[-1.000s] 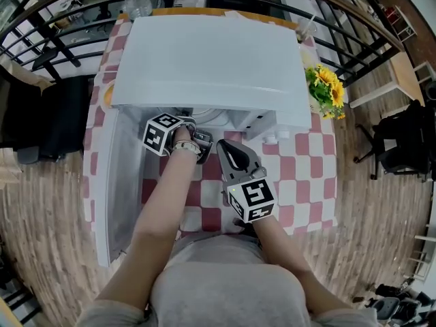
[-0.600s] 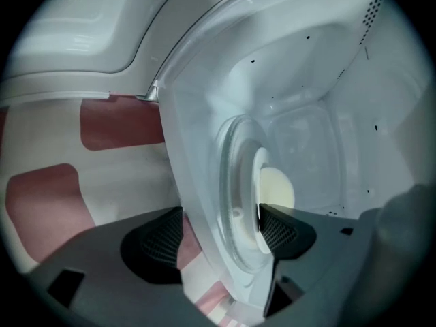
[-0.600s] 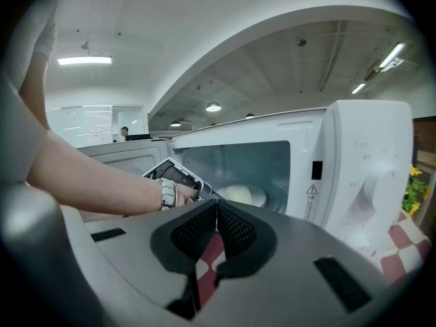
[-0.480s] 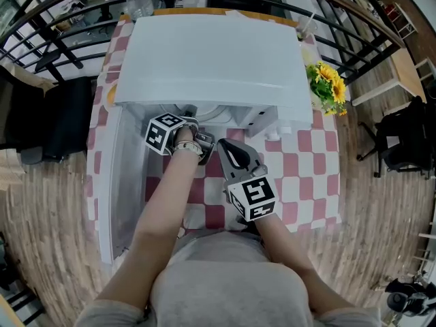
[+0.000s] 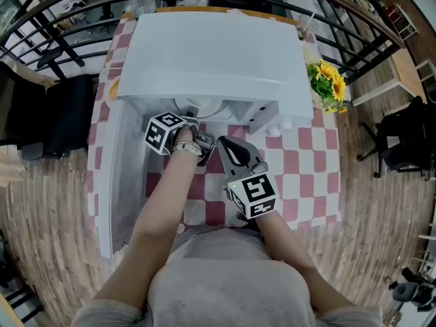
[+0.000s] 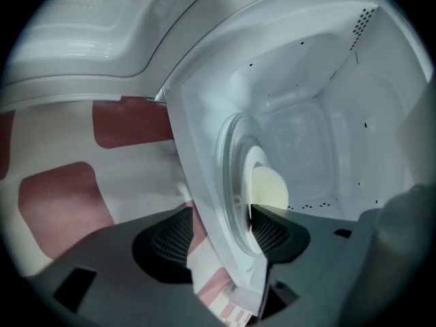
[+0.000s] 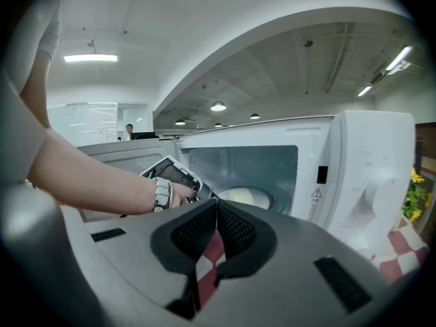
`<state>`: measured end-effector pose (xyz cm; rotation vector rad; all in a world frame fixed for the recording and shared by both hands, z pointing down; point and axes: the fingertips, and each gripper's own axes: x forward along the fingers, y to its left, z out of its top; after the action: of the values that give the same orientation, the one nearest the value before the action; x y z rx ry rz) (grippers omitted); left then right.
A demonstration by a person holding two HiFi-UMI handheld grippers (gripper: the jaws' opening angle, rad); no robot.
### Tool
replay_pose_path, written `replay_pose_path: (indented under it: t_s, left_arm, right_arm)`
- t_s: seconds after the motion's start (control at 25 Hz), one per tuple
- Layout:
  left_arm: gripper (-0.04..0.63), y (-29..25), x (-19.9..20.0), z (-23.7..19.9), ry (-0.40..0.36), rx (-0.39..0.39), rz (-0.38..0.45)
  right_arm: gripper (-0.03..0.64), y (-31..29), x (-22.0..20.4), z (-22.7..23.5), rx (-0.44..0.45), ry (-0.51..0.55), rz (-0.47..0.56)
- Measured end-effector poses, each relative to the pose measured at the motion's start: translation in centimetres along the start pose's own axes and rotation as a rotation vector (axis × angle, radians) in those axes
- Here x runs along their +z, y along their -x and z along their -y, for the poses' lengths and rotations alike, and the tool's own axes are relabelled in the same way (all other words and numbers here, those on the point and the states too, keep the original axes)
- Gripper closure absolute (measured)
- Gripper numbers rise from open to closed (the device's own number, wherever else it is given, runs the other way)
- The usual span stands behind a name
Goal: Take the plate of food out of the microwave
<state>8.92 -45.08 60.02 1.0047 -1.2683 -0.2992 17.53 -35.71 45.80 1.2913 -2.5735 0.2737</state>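
Plate (image 6: 255, 159) of food sits inside the open microwave (image 5: 211, 53); your left tool (image 6: 221, 235), wide but just closing on nothing yet, faces its rim. Reach deeper, grip squarely. Right tool (image 7: 214, 216) is closed.

a wood-plank floor (image 5: 48, 210) is seen all round; a red-and-white checked cloth (image 5: 306, 169) is spread centrally, and black railings (image 5: 53, 38) are set behind it.

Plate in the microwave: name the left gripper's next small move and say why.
Probably close the left gripper fully on the plate rim. Its jaws have just been closing with the rim between them, but the pads do not yet seem to press it, and the plate sits inside the open microwave.
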Motion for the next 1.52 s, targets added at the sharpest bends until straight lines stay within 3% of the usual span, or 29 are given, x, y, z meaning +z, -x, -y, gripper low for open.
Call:
replay_pose_path:
  t_s: [0.48,0.68,1.0,1.16,1.36,1.52]
  left_arm:
    - [0.402,1.6,-0.8,-0.5,0.031,-0.025,-0.014]
    - [0.509,1.9,-0.3,0.5,0.015,-0.036,-0.009]
    - [0.546,2.2,-0.1,1.0,0.017,-0.064,-0.014]
    - [0.555,2.5,-0.1,1.1,0.038,-0.122,-0.011]
    - [0.577,3.0,-0.2,2.3,0.049,-0.255,0.011]
    - [0.580,3.3,-0.2,2.9,0.049,-0.302,0.019]
  right_arm:
    - [0.591,0.3,0.1,-0.5,0.011,0.007,0.001]
    - [0.591,0.6,0.1,-0.4,0.005,0.008,-0.001]
    - [0.591,0.6,0.2,-0.1,-0.005,0.004,0.010]
    - [0.591,0.6,0.2,0.1,-0.015,-0.005,0.009]
    - [0.591,0.9,0.4,0.5,-0.030,-0.023,0.018]
    - [0.591,1.1,0.6,0.4,-0.034,-0.028,0.025]
